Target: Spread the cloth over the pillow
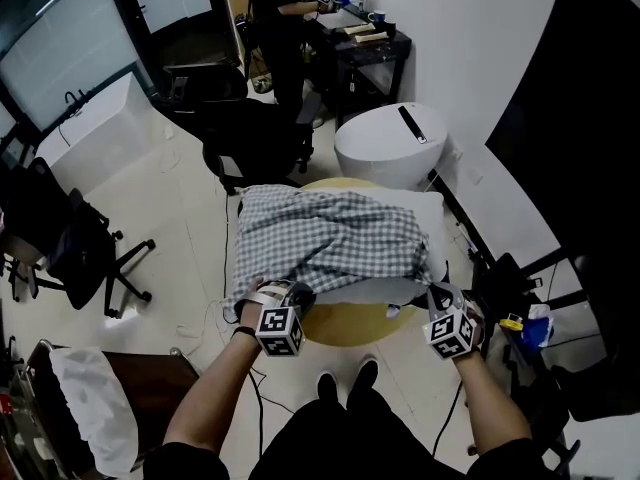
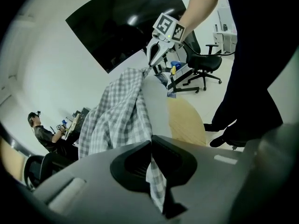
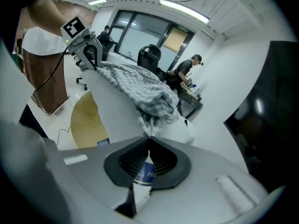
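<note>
A grey-and-white checked cloth [image 1: 325, 233] lies bunched over a white pillow [image 1: 425, 208] on a round wooden table [image 1: 350, 323]. My left gripper [image 1: 293, 294] is at the pillow's near left corner, shut on a cloth corner; in the left gripper view the fabric [image 2: 119, 115] runs out of the closed jaws. My right gripper [image 1: 433, 291] is at the near right corner, shut on the other corner. In the right gripper view the cloth [image 3: 140, 85] with a blue-printed label is pinched between the pads. Each gripper shows in the other's view: right gripper [image 2: 150, 65], left gripper [image 3: 95, 64].
A white rounded appliance [image 1: 395, 143] stands just beyond the table. Black office chairs [image 1: 250, 133] are behind and at the left [image 1: 70, 248]. A person stands at a black desk [image 1: 365, 48] at the back. Another chair [image 1: 510, 288] and clutter are close on the right.
</note>
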`<state>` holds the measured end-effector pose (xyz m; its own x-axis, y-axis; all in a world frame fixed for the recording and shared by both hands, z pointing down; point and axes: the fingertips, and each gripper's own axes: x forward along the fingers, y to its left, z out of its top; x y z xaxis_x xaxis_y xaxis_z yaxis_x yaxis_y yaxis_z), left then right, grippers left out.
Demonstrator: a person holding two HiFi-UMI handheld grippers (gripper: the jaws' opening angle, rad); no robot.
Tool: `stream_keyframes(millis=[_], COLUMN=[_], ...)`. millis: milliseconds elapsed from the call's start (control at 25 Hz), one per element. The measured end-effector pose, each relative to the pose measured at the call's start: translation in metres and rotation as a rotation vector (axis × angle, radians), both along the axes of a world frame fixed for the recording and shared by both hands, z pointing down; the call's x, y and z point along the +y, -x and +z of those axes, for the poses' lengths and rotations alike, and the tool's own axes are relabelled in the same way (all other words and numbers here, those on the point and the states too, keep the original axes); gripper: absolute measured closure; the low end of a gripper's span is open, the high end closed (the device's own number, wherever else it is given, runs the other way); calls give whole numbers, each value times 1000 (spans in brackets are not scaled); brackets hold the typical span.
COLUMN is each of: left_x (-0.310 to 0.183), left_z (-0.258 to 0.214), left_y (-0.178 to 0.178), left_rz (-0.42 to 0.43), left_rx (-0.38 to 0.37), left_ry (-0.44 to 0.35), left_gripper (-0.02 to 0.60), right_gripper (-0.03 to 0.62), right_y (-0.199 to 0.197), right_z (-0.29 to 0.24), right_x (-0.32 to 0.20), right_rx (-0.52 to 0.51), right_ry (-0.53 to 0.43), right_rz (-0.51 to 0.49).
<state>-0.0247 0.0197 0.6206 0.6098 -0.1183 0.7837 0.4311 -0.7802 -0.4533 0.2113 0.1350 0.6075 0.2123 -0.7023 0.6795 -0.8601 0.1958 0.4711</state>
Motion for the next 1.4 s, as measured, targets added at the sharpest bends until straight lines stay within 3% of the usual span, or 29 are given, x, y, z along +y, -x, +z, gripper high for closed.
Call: stream_keyframes(millis=[280,600,960,1280,1400], left_x=[40,61,54,64,64], left_z=[-5,-2,20,10,-24], left_y=[15,35,47,37,25], left_rz=[92,140,73,65,69], left_rx=[-39,-55,-122,-197,-141], left_ry=[37,73,119,197,229], left_gripper=[581,581,578,433,433], right_gripper=[580,582,582,582,582], right_y=[-42,-72,-125,-136,-141], right_z=[-27,-48,-45,-31,-37], right_x=[39,72,64,42,34], right_rx=[50,137,147,95,84], right_ry=[-36,-50,-37,-41,-66], right_rz=[85,107,161,149,139])
